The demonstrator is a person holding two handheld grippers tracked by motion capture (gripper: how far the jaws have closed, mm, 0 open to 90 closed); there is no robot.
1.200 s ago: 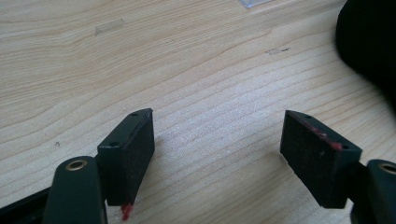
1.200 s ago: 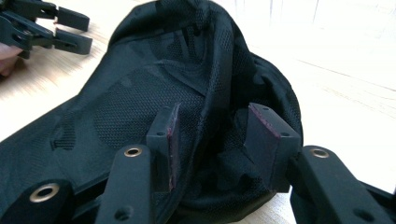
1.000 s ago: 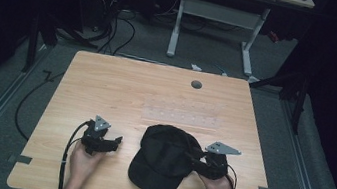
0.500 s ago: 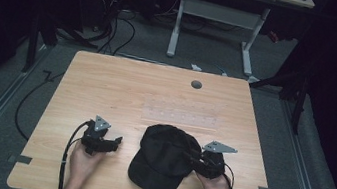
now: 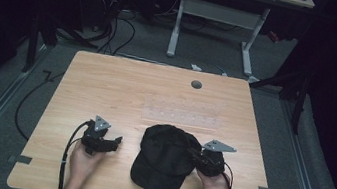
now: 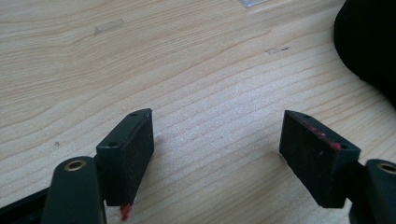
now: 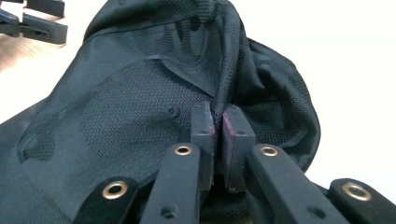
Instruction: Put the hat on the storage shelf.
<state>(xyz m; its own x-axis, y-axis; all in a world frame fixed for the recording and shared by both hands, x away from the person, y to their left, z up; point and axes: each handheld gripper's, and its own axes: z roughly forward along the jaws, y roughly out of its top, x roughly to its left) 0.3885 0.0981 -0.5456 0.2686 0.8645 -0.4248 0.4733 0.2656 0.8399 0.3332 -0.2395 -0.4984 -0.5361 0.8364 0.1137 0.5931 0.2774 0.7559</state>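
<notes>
A black mesh baseball cap lies on the wooden table near its front edge, brim toward the person. My right gripper is at the cap's right side. In the right gripper view its jaws have just closed, and my right gripper is pinching a raised fold of the cap. To the left of the cap, my left gripper rests low over bare wood. Its jaws stand wide apart with nothing between them, and the cap's edge is at the upper right.
A clear plastic strip lies flat at the table's middle, and a grey round cap sits farther back. Beyond the table stand a white desk frame and floor cables. Dark curtains close both sides.
The right gripper's jaws have closed onto the cap's side, gathering a fold. The left gripper and the cap's place on the table are unchanged.
</notes>
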